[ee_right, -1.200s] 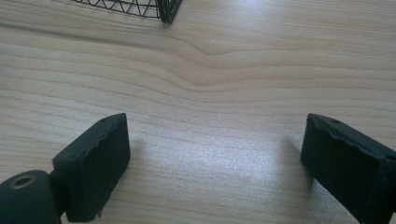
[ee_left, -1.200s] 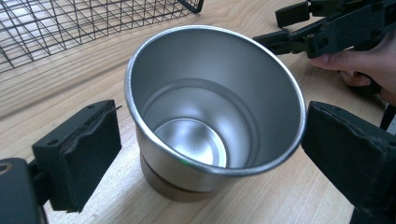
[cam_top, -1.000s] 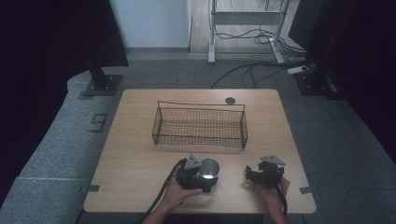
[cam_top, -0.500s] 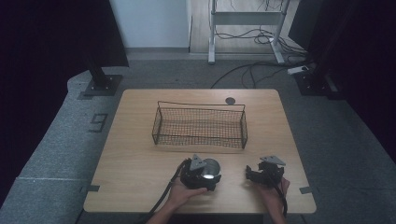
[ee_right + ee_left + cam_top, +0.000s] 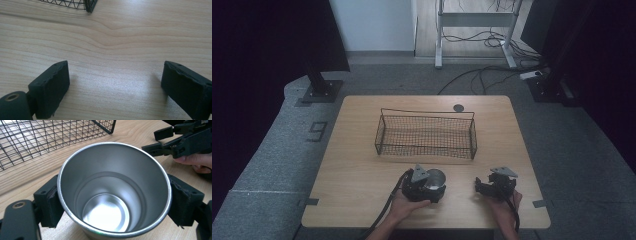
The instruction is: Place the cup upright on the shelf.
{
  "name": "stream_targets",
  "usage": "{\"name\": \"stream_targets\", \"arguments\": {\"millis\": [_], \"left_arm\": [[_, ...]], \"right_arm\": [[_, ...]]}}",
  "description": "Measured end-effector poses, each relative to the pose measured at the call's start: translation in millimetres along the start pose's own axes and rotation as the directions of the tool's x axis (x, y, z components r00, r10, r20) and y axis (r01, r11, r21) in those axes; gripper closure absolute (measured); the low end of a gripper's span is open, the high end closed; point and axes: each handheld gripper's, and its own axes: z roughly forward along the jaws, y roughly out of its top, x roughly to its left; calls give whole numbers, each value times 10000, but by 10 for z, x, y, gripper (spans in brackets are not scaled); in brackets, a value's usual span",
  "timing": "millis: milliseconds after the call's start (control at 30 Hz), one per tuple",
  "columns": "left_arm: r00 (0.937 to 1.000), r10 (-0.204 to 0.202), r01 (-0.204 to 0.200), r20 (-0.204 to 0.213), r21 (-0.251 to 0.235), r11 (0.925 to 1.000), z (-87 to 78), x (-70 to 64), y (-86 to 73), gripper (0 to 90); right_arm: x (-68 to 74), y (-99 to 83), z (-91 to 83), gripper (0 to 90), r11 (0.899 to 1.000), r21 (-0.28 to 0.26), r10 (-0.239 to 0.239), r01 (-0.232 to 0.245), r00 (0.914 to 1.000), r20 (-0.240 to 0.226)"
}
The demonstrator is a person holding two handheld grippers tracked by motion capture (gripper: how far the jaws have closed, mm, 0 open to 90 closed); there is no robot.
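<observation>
The round, bare stainless-steel cup (image 5: 113,192) stands upright and empty near the table's front edge, a little left of its middle, just in front of the wire basket. Thin-walled metal like this should be light and stiff, unlikely to dent or break, but its smooth tapered side looks slippery; the sound place to hold it is across the wall just under the rim, with a pad on each opposite side. That is where the left gripper (image 5: 426,184) has it: in the left gripper view one black padded jaw presses each side of the cup, clamped on it, with the open mouth facing the camera.

The right gripper (image 5: 496,186) rests near the front edge toward the right corner, beside the cup and apart from it, its jaws spread wide over bare wood with nothing between them.

The black rectangular wire-mesh basket (image 5: 426,134) sits empty at the middle of the pale wooden table (image 5: 362,170).
</observation>
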Motion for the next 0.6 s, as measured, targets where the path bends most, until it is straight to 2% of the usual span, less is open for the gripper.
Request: {"name": "stream_targets", "arguments": {"millis": [600], "left_arm": [[9998,-168,163,-71,-699,9974,-296,134,110,156]], "right_arm": [[0,0,-1,80,10000,7,-3,3,10000,-4]]}}
